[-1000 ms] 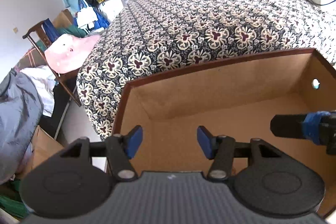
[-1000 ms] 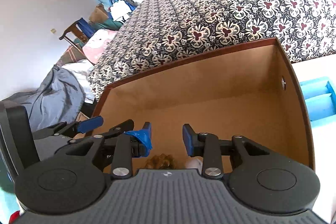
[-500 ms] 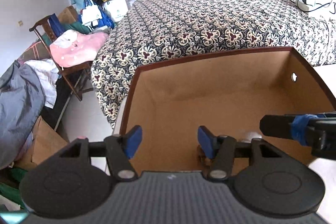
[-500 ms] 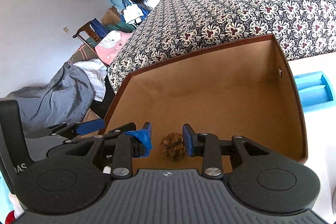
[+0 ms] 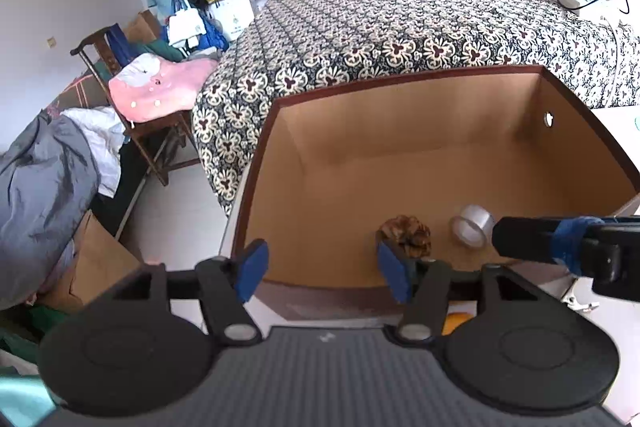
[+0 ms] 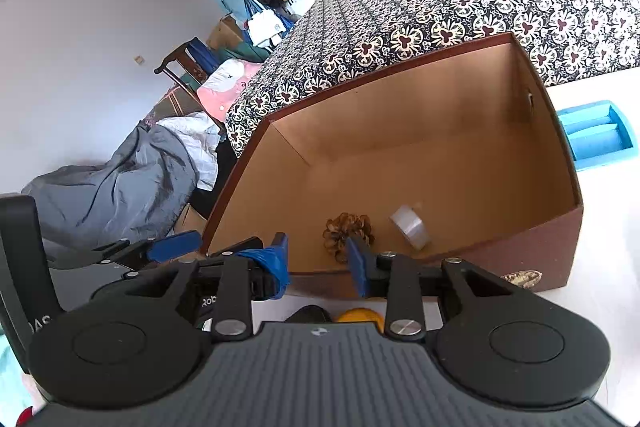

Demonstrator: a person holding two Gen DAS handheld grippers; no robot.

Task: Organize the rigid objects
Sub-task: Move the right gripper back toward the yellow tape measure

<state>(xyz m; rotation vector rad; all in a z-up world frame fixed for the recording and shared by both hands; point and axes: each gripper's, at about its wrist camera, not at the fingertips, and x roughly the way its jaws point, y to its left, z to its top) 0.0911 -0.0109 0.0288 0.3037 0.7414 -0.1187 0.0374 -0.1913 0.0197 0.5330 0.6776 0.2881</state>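
Item: pine cone (image 6: 347,231), on the floor of the brown cardboard box (image 6: 472,143) near its front wall, beside a roll of clear tape (image 6: 409,227); a second ago neither showed clearly past the grippers. Both grippers have pulled back over the front edge (deposit judged done). Left gripper (image 5: 322,269): jaws opening, nothing between them. Right gripper (image 6: 318,263): narrow gap, empty. Blue tray (image 6: 596,137) beside the box: nothing seen inside. An orange object (image 6: 360,315) lies outside, unsorted.
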